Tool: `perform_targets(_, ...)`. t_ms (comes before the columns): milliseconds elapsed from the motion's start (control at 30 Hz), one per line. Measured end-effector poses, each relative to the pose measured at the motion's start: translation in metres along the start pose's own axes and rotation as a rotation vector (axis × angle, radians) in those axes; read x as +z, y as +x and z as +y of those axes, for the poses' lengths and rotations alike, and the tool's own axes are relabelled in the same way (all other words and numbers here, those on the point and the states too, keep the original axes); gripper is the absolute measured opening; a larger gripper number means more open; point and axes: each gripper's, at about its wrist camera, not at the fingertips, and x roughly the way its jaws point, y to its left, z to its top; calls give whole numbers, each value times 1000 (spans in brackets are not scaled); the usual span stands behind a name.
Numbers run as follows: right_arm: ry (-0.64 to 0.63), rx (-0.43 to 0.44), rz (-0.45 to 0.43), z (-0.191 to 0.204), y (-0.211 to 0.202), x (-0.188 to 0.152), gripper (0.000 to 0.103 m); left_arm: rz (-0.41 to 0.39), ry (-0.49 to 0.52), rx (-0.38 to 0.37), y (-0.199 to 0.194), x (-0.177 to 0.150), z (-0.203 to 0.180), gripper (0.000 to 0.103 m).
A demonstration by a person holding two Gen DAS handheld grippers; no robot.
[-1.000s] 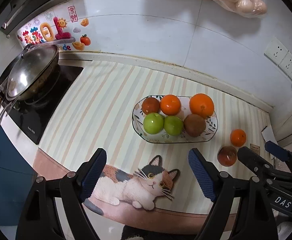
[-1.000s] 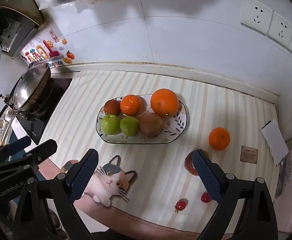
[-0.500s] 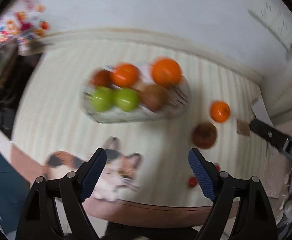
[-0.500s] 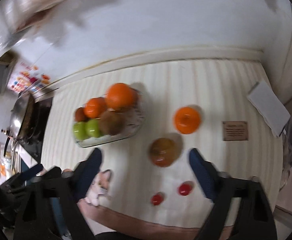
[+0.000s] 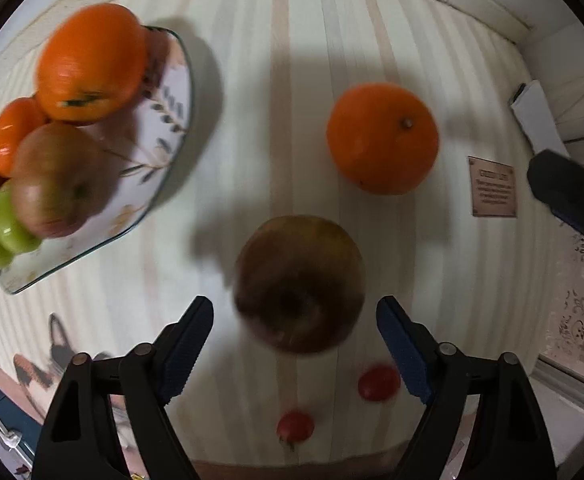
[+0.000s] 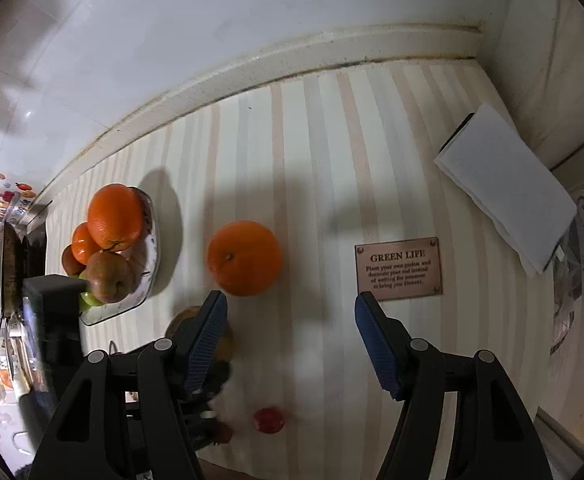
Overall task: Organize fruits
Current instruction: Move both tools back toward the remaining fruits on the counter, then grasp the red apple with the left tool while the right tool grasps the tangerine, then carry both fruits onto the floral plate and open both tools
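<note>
Striped cream cloth covers the table under me, with a white tiled wall behind. Low in the centre of my left view sits a brownish-red apple, blurred. My left jaws have just been closing; they stand partly open on either side of its lower half, and the blue pads do not press on it. Above and right of the apple lies a loose orange, apart from it. Two small red fruits lie on the cloth below the apple, near the frame's bottom. At the upper left, the patterned fruit dish holds oranges, an apple and green fruits.

In my right view, my right jaws have also just narrowed and stand half open over bare cloth, nothing between them. That same orange sits just above the left pad. A "GREEN LIFE" plaque lies centre right and a folded white paper upper right.
</note>
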Motion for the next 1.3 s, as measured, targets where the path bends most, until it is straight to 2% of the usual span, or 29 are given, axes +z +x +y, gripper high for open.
perform_targets(200, -27, 9, 33, 6, 19, 13, 69, -61, 8, 51, -5, -7, 6, 63)
perform_targets(400, -78, 43, 70, 31, 45, 19, 69, -43, -62, 87, -15, -38, 61, 63)
perform_targets(433, -84, 46, 78, 36, 52, 20, 69, 0, -59, 62, -16, -44, 71, 63)
perform_targets(533, -101, 38, 95, 49, 71, 23, 69, 11, -128, 72, -19, -61, 105, 63)
perform_targets(633, -137, -25, 109, 62, 91, 26, 69, 18, -208, 69, -17, -72, 133, 63)
perform_targets(733, -165, -60, 79, 71, 98, 24, 68, 15, -276, 38, -14, -78, 152, 63)
perform_targets(767, -172, -64, 72, 74, 99, 23, 67, 27, -292, 51, -15, -79, 155, 63)
perform_targets(867, -200, -52, 98, 86, 102, 11, 67, 25, -304, 42, -14, -77, 165, 63)
perform_targets(1100, -334, -2, 202, 133, 112, -53, 67, 17, -283, 29, -17, -71, 171, 64)
perform_targets(1167, -368, -13, 191, 145, 113, -66, 67, 15, -281, 25, -19, -54, 177, 63)
perform_targets(1300, -352, -10, 180, 155, 114, -75, 67, -10, -278, 35, -22, -50, 177, 63)
